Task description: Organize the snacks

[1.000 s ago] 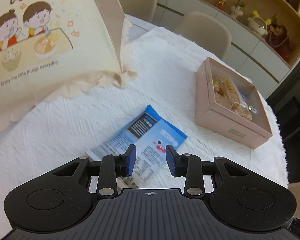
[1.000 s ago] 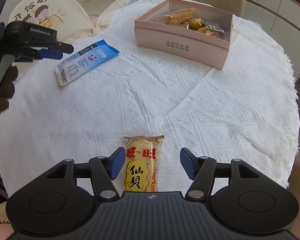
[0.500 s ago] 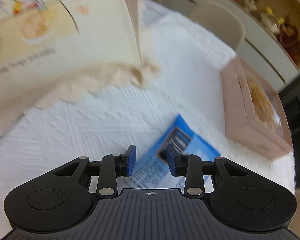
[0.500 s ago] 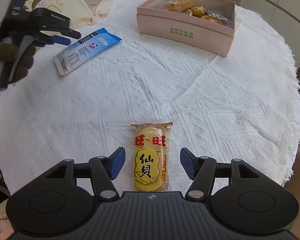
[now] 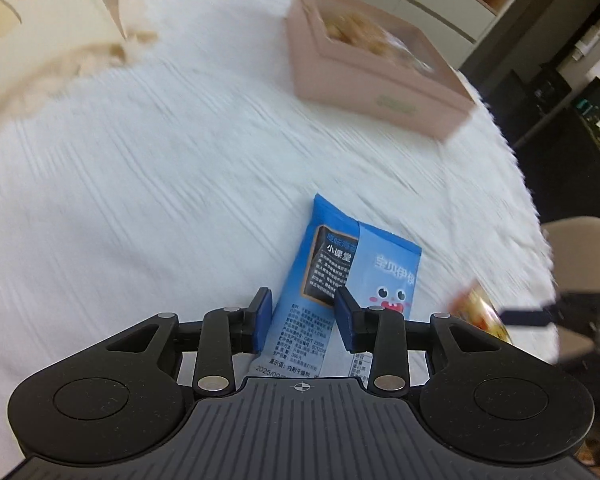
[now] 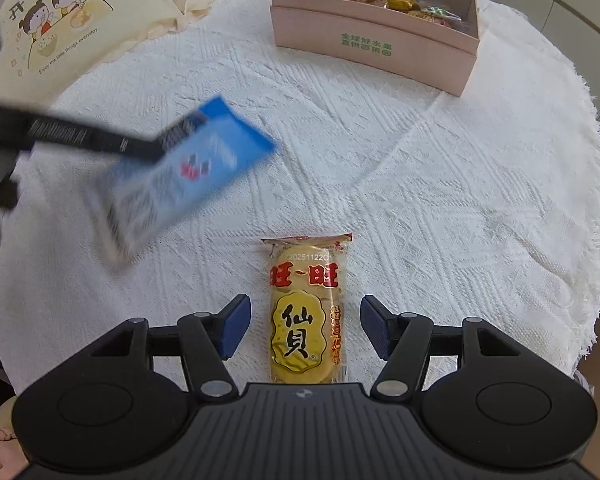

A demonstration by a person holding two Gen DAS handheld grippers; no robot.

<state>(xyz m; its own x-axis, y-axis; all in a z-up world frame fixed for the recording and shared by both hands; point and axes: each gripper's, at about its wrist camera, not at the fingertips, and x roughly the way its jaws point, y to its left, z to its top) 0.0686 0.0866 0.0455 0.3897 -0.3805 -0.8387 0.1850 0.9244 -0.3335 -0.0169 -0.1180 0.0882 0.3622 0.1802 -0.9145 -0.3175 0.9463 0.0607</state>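
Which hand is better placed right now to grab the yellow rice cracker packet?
Right. The right tongs sit open with the yellow rice cracker packet lying between the fingers on the white tablecloth. The left tongs, just opening, are over the blue snack packet.

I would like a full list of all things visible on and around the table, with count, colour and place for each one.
Blue snack packet: one, blue and white, on the cloth, its near end between the left gripper's fingers.
Yellow rice cracker packet: one, yellow with red print, on the cloth between the right gripper's fingers, untouched.
Pink box: one, pink, far side of the table, open top, wrapped snacks inside.
Tablecloth: one, white, textured, covering the round table.
Cartoon food cover: one, cream, far left of the table.
Chairs: at least two, beige, around the table.
Left gripper: black with blue pads; jaws have just been opening.
Right gripper: black with blue pads, open.
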